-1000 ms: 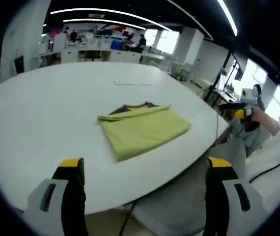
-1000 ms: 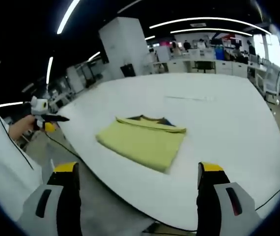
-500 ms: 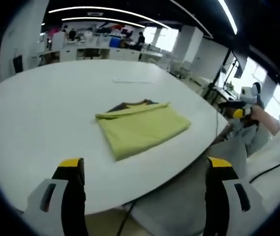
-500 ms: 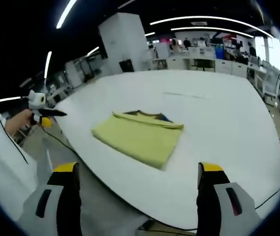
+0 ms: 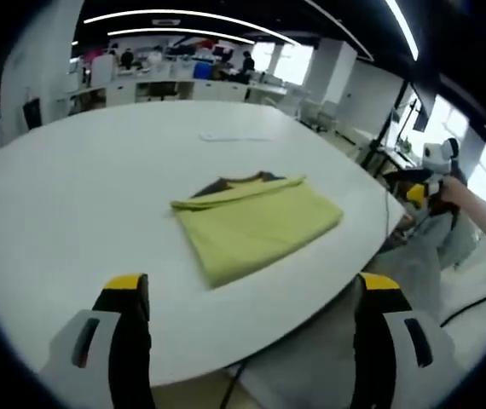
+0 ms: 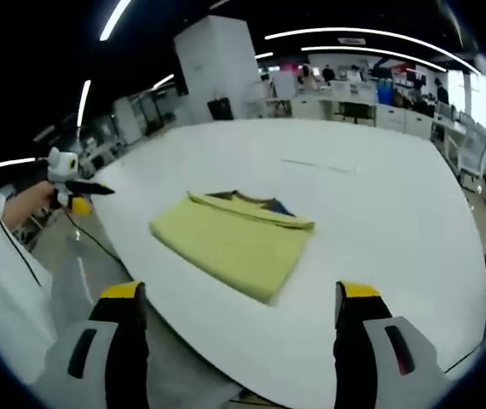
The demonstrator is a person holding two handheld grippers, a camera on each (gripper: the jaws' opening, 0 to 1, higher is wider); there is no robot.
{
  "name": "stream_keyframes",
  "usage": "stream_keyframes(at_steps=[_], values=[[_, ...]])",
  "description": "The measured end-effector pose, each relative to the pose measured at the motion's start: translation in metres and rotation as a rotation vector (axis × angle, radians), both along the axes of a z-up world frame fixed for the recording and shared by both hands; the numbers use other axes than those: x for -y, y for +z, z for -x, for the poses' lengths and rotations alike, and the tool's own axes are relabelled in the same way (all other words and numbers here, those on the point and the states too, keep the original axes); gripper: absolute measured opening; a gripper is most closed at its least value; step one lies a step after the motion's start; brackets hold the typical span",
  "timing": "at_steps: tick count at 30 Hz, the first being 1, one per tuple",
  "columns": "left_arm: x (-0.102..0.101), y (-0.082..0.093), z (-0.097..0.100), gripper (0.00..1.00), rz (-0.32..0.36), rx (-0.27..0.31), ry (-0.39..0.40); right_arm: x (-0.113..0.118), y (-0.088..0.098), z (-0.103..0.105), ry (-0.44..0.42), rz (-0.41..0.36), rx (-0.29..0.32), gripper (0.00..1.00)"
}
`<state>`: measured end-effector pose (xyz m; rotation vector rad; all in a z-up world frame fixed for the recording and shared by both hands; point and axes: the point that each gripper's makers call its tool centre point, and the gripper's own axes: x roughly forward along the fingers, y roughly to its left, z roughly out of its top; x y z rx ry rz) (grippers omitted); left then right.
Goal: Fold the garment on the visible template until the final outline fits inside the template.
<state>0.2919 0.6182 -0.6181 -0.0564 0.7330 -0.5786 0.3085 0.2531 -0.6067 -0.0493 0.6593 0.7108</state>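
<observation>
Folded and released: both hand-held grippers gape, pinching nothing.
Your yellow-green folded cotton shirt (image 5: pixel 256 223) lies toward the round white table (image 5: pixel 72 196)'s 4 o'clock edge; nudging it could unfold it.

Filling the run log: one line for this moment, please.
shirt: folded, flat on table | left tool: open, empty | right tool: open, empty

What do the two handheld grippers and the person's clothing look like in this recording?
Both the left gripper and the right gripper have two pale grey jaws with a dark slot on each, black inner faces and yellow tips. Seen from the other side, each has a white top, a black body and a yellow patch. A black cable trails down. The person wears pale grey clothing.
</observation>
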Motion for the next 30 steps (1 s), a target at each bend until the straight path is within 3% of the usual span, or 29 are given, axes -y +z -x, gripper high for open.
stream_keyframes(at_steps=[12, 24, 30], values=[[-0.001, -0.014, -0.035, 0.84, -0.039, -0.007, -0.017, 0.001, -0.02, -0.043, 0.018, 0.055, 0.002, 0.81], [-0.003, -0.048, -0.075, 0.74, -0.055, -0.049, -0.008, -0.01, -0.049, -0.086, 0.054, 0.096, -0.002, 0.68], [-0.008, -0.068, -0.092, 0.68, -0.128, -0.061, -0.012, -0.015, -0.063, -0.1, 0.071, 0.1, -0.02, 0.61]])
